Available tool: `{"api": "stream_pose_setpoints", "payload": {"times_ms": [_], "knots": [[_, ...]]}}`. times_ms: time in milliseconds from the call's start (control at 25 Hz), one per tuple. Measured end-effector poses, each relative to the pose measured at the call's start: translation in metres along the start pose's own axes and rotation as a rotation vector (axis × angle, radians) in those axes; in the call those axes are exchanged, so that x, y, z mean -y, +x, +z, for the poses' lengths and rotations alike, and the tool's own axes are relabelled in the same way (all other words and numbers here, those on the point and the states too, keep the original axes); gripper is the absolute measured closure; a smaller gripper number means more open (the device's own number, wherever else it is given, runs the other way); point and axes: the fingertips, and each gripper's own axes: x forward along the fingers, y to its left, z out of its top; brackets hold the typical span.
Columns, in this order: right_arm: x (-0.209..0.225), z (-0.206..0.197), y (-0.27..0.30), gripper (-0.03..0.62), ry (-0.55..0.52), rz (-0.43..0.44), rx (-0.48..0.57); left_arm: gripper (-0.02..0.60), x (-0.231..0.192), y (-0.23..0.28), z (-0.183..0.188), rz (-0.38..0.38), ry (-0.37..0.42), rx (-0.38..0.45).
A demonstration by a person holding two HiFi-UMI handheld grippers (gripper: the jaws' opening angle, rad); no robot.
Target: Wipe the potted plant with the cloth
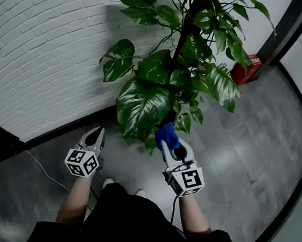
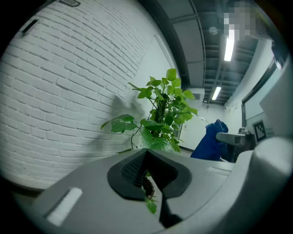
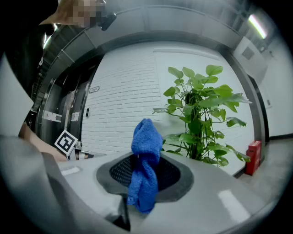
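The potted plant [image 1: 161, 75] stands against the white brick wall, its broad green leaves hiding the pot. My right gripper [image 1: 167, 144] is shut on a bunched blue cloth [image 1: 167, 135], held just below the lowest leaves. In the right gripper view the cloth [image 3: 145, 164] hangs out of the jaws of the right gripper [image 3: 144, 170], with the plant [image 3: 201, 119] beyond. My left gripper [image 1: 98, 134] is left of the plant, apart from it and shut with nothing in it. In the left gripper view the left gripper [image 2: 149, 170] points at the plant [image 2: 162, 114], with the cloth [image 2: 210, 141] at the right.
A white brick wall [image 1: 40, 51] runs behind the plant. A red box [image 1: 247, 69] stands on the grey floor to the plant's right, by a dark door frame. A thin cable [image 1: 42, 170] lies on the floor at left. The person's shoes [image 1: 124, 186] show between the arms.
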Motion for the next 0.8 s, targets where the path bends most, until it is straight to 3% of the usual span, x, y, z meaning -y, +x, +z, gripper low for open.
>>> {"api": "stream_pose_setpoints", "payload": {"times_ms": [360, 440, 600, 800], "knots": [[0.015, 0.009, 0.046, 0.488, -0.031, -0.038, -0.006, 0.578, -0.065, 0.060, -0.046, 0.065, -0.220, -0.115], [0.019, 0.012, 0.053, 0.488, -0.039, -0.059, -0.012, 0.578, -0.065, 0.080, -0.056, -0.022, -0.327, -0.113], [0.028, 0.015, 0.067, 0.488, -0.055, -0.100, -0.025, 0.510, -0.052, 0.117, -0.061, -0.295, -0.746, -0.030], [0.032, 0.022, 0.083, 0.488, -0.084, -0.129, -0.038, 0.347, -0.058, 0.134, -0.049, -0.454, -1.020, 0.131]]}}
